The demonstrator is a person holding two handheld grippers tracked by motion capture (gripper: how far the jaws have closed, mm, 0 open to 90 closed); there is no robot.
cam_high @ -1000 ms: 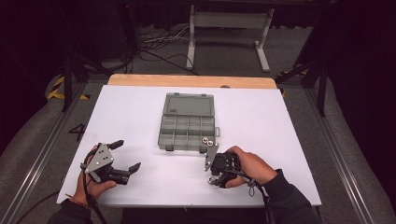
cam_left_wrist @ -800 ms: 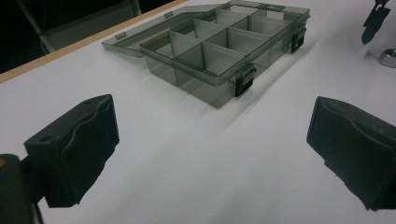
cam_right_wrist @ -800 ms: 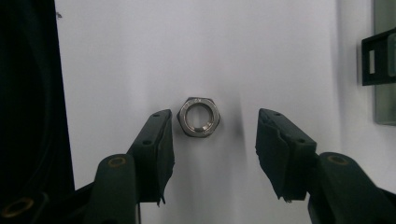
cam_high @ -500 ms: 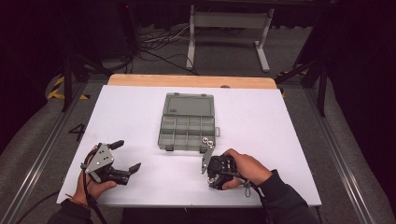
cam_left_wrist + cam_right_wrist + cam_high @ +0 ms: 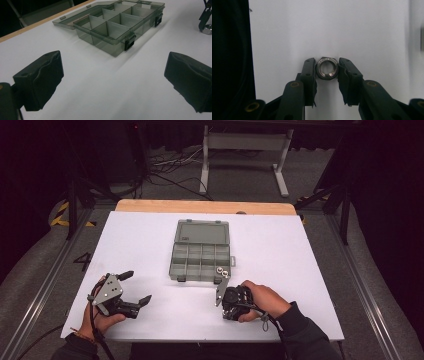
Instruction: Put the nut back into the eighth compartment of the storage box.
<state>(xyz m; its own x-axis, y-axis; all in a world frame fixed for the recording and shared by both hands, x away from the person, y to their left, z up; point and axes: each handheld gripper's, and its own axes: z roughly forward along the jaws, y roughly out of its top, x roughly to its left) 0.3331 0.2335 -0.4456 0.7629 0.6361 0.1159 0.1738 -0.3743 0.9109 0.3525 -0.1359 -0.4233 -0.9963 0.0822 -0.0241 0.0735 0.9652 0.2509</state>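
While the right claw grips a nut, the left claw rests spread wide.
High view: an open box lies mid-table, claws near it. Left gripper view: jaws apart, box far right. Right gripper view: the nut sits clenched between the jaws.

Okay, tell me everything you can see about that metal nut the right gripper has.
The nut is a small, shiny, silver-coloured metal hex nut with a round bore and faint stamped marks on its face. It sits between the right gripper's two black jaws, which press on opposite sides of it, its bore facing the camera. Behind it is the white table. Whether it rests on the table or is lifted cannot be told.
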